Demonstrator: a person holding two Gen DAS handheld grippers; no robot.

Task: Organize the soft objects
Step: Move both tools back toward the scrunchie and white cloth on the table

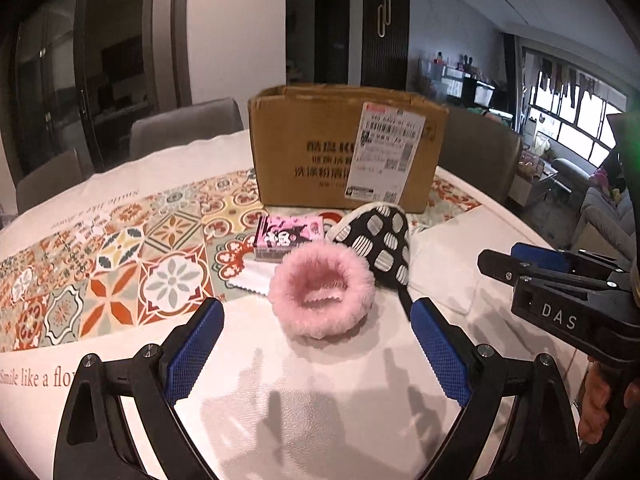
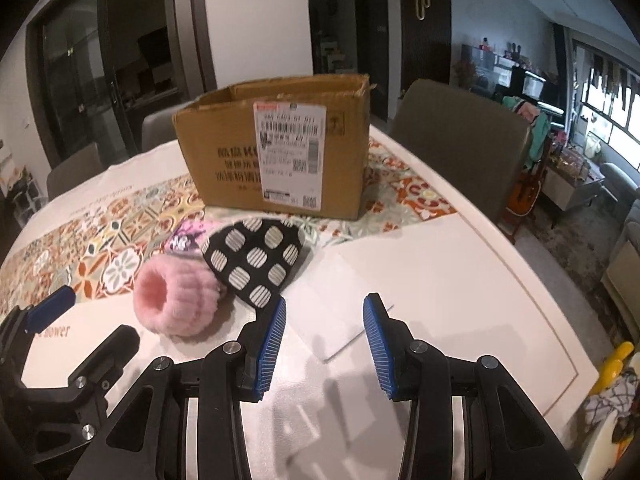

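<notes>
While both units hover over the table (image 1: 340,400), neither has hold of anything. Left hand-held gripper (image 1: 318,356): jaws spread wide, nothing between the pads. Pink fluffy ring (image 1: 322,290) sits just ahead of it, roughly centred on the gap, lying on the table. Black pouch with white dots (image 1: 378,240) is just beyond the ring, touching its far-right side. Pink printed packet (image 1: 288,236) lies ahead-left, behind the ring. Cardboard box (image 1: 344,148), top open, stands further ahead past all three. Right hand-held gripper (image 2: 325,344): jaws parted, narrower than the left, nothing held, above white paper (image 2: 340,312). Ring and pouch are ahead-left of it; box straight ahead, further off.
</notes>
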